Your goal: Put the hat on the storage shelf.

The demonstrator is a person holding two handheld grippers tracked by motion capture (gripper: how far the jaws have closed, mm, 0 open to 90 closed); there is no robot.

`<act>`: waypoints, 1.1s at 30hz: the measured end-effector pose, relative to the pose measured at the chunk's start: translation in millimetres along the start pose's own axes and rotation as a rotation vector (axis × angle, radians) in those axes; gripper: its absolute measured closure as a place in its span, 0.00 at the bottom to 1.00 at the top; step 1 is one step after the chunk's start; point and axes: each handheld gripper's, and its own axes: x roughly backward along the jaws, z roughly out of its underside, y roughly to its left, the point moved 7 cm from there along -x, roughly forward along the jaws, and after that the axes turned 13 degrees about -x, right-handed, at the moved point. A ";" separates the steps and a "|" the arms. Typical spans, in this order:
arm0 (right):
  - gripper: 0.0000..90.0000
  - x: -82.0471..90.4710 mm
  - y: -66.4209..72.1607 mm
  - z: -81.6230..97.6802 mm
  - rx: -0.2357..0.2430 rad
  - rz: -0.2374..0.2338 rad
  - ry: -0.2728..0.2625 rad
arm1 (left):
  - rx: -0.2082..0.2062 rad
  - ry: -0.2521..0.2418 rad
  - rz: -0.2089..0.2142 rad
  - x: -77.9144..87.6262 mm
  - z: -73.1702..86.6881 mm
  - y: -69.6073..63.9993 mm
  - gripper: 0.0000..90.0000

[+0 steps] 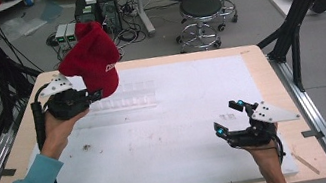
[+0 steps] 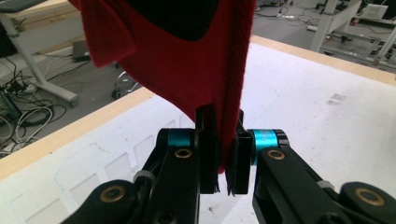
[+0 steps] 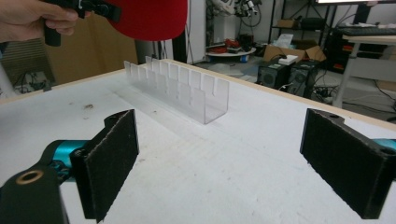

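Holding the red knit hat [image 1: 92, 58] aloft over the far left of the table [image 1: 252, 63], our left gripper [image 1: 95, 95] pinches only a thin fold of the hat's edge between its closed pads [image 2: 208, 154], so we judge that the fabric could slip free under its own weight. Our right gripper [image 1: 229, 118] hovers at the near right with its pads [image 3: 111, 161] spread wide and empty; the dangling hat could also brush the clear slotted rack [image 3: 180, 88] beneath it.

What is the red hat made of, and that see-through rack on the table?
The red hat looks like soft knitted yarn, matte: fine ribs run down it and it droops from the left claw. The rack seems clear hard plastic, glossy, with slotted walls you see through.
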 end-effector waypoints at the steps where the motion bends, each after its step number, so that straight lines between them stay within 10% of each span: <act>1: 0.12 1.6 -1.6 3.3 -0.010 0.005 -0.006 | 0.002 0.003 -0.003 -1.6 1.2 1.9 0.95; 22: 0.12 -6.6 -32.8 48.3 0.011 0.184 0.021 | 0.000 0.036 -0.087 -37.0 19.5 18.2 0.95; 33: 0.12 -11.1 -36.4 49.7 -0.008 0.202 0.009 | 0.029 0.079 -0.109 -36.5 44.7 20.0 0.95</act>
